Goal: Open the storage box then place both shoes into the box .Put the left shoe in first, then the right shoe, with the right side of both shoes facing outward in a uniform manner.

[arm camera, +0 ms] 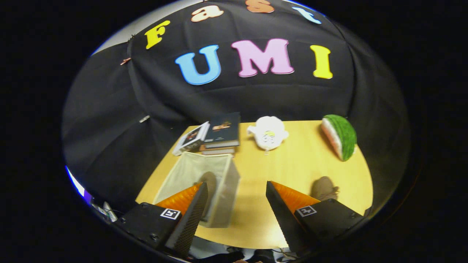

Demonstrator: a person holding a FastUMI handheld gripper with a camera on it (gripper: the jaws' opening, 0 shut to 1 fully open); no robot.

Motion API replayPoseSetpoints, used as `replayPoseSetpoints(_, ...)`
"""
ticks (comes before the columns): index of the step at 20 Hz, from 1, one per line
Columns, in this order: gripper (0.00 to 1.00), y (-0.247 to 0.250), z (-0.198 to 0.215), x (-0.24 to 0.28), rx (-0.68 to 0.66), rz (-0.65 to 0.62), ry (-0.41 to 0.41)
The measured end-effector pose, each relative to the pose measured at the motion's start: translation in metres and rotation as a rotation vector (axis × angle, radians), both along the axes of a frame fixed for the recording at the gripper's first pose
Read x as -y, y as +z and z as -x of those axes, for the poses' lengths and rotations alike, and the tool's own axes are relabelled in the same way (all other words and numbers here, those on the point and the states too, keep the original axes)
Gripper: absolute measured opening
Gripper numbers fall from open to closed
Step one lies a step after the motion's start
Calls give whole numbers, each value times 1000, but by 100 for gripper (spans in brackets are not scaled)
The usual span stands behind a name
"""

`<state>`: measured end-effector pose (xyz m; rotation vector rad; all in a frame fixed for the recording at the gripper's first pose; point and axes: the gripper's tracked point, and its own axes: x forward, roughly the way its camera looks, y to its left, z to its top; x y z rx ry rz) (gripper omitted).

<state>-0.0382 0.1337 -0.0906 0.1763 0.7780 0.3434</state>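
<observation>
With box (204, 182) open, one shoe (208, 190) inside:
tool (237, 204): released, empty
2nd shoe (324, 188): on desk (292, 160), ahead-right, beside right finger; box sits left

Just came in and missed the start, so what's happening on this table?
A person holds a gripper above a wooden table, fingers spread and holding nothing. The translucent box stands open just ahead of the left finger, with one shoe already inside. The second shoe sits on the table beside the right finger, not yet picked up. Beyond them lie a stack of books, a white plush toy and a watermelon-slice toy.
</observation>
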Motion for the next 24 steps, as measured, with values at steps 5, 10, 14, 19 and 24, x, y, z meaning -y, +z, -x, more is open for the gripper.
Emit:
replayPoseSetpoints(5, 99, -41, -8, 90, -47, 58, -136)
replayPoseSetpoints(10, 98, -76, -29, 138, -30, 104, -146)
replayPoseSetpoints(14, 99, -122, -35, 152, -106, 165, -59)
replayPoseSetpoints(19, 99, -164, -14, 174, -223, 161, -73)
replayPoseSetpoints(24, 99, -198, 5, 199, -290, 226, -51)
